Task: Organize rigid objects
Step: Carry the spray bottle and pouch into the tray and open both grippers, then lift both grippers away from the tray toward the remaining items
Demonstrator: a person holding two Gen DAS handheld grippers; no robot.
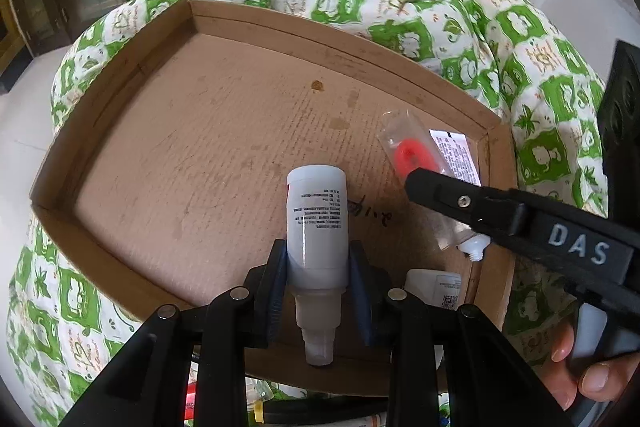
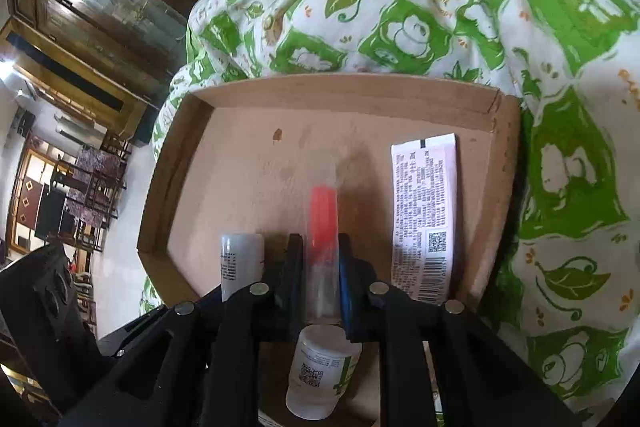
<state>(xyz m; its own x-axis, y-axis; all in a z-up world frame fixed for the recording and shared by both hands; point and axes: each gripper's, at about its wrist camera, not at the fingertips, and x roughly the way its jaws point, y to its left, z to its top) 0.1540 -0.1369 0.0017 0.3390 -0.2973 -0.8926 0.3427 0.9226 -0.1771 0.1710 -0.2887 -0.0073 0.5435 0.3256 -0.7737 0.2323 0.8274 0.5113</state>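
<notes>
A shallow cardboard tray (image 1: pixel 120 115) lies on a green-and-white quilt. My left gripper (image 1: pixel 318 259) is shut on a white bottle (image 1: pixel 318 223) with a printed label, held over the tray's near side. My right gripper (image 2: pixel 320 267) is shut on a clear tube with a red-orange insert (image 2: pixel 323 211); in the left wrist view this tube (image 1: pixel 412 147) is near the tray's right corner under the right gripper's finger (image 1: pixel 460 199). A white printed tube (image 2: pixel 426 219) lies along the tray's right wall. A small white jar (image 2: pixel 320 375) sits below the right gripper.
The quilt (image 1: pixel 520 39) bunches up behind and to the right of the tray. Other small items (image 1: pixel 260 403) lie below the tray's near edge. Wooden cabinets (image 2: pixel 100 7) and chairs (image 2: pixel 88 187) stand in the room beyond.
</notes>
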